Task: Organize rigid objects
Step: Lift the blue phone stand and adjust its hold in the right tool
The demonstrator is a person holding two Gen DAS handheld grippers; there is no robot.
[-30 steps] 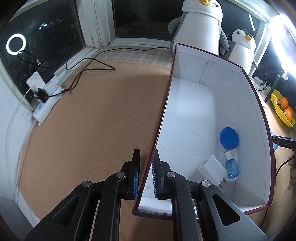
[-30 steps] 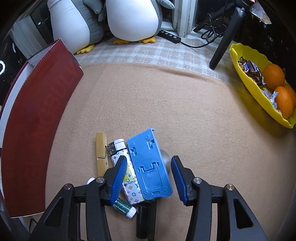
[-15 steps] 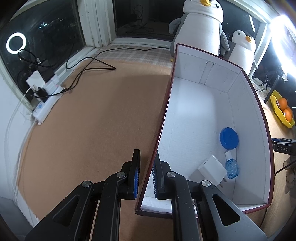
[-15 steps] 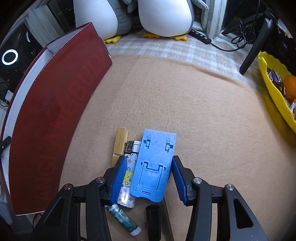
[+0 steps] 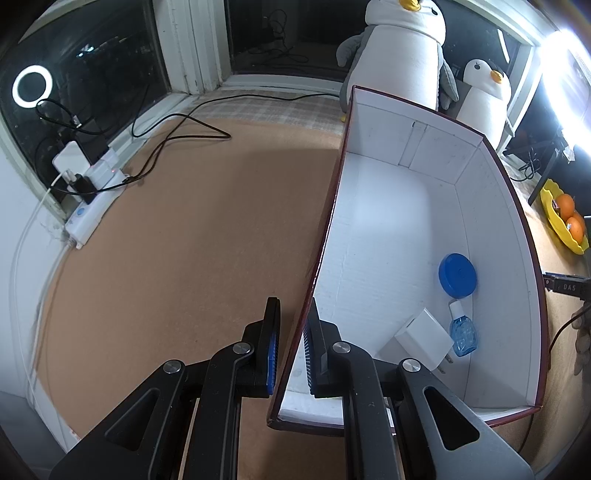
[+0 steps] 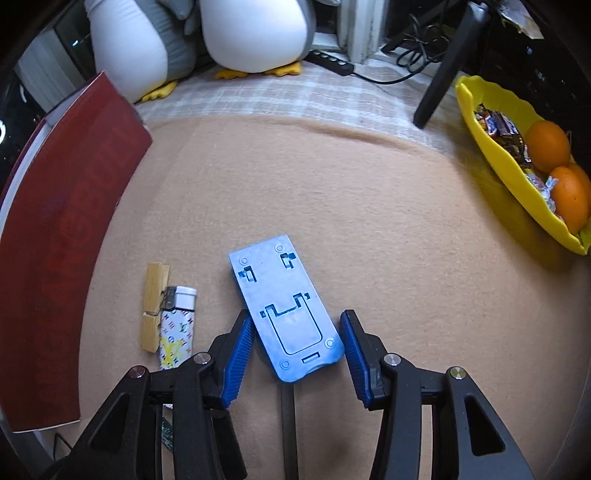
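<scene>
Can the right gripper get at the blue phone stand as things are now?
Probably yes. The right gripper already straddles the blue phone stand; its left pad seems to touch it, a gap remains at the right. The lighter and clothespin lie clear.

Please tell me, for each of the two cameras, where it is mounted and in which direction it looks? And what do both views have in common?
Left wrist: on the left gripper, looking steeply down its fingers; jaws clamp the box wall; part of a hand shows at the right edge.
Right wrist: on the right gripper, looking down at the carpet; jaws straddle the blue phone stand; only gripper fingers show.
Shared: the box, two plush penguins, and the yellow fruit tray.
</scene>
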